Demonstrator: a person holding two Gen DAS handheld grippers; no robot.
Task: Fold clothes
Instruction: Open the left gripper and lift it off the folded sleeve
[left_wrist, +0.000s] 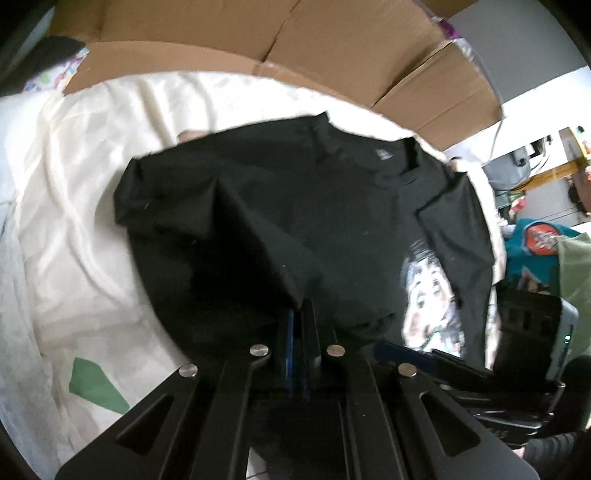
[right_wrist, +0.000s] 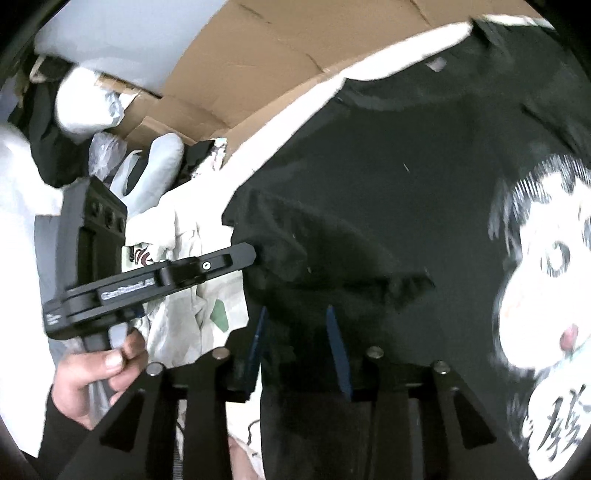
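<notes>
A black T-shirt (left_wrist: 332, 206) with a white cartoon face print (left_wrist: 428, 295) lies spread on a cream bedsheet (left_wrist: 92, 184). In the left wrist view my left gripper (left_wrist: 297, 306) is shut on a raised fold of the shirt's black cloth, which tents up from the fingertips. The right wrist view shows that same left gripper (right_wrist: 253, 254), held by a hand (right_wrist: 92, 373), pinching the shirt's left edge. My right gripper (right_wrist: 297, 332) hovers over the shirt (right_wrist: 369, 184) with its blue fingers (right_wrist: 334, 332) apart; black cloth lies beneath them and the pads press on nothing. The face print (right_wrist: 546, 277) is to its right.
Flattened cardboard boxes (left_wrist: 295, 40) stand along the far side of the bed. White bags and dark bundles (right_wrist: 92, 110) are piled at the left. A teal garment (left_wrist: 535, 240) and room clutter lie beyond the bed's right edge. The sheet carries a green patch (left_wrist: 96, 384).
</notes>
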